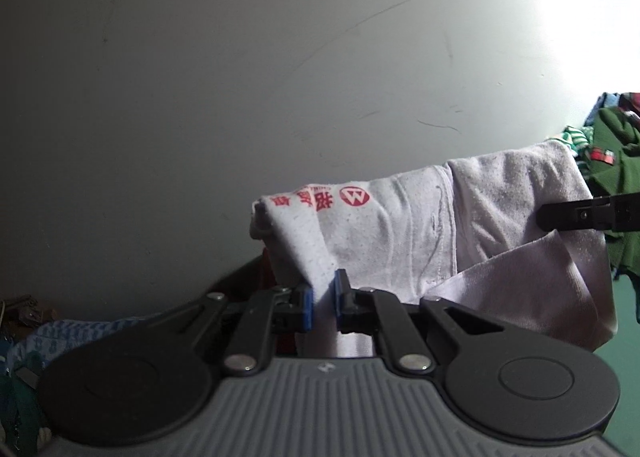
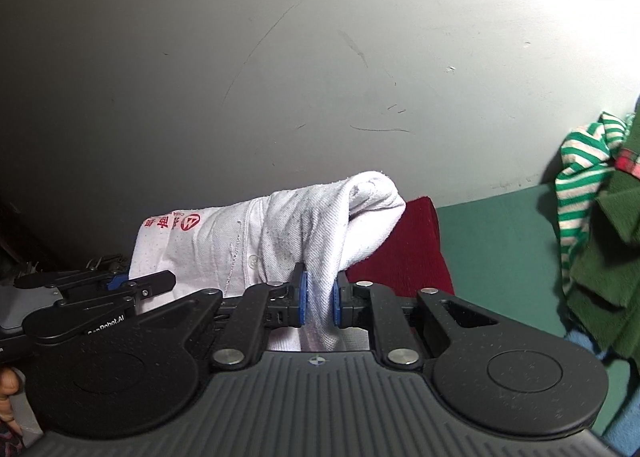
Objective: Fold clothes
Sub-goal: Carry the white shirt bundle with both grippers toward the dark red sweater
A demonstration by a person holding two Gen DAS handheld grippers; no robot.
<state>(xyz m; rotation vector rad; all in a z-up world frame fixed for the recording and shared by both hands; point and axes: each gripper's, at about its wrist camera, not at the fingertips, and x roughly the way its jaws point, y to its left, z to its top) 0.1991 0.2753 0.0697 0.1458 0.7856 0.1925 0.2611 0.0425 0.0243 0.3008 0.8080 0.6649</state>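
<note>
A white shirt with red printed characters and a round red logo hangs lifted between both grippers, in front of a grey wall. My left gripper is shut on the shirt's left end, cloth pinched between its blue pads. My right gripper is shut on a bunched fold of the same white shirt at its right end. In the right wrist view the left gripper shows at the lower left beside the shirt. The right gripper's black fingers reach in from the right edge of the left wrist view.
A dark red cloth lies behind the shirt on a green surface. A pile with a green-and-white striped garment and dark green cloth sits at the right. Blue patterned fabric lies at the lower left.
</note>
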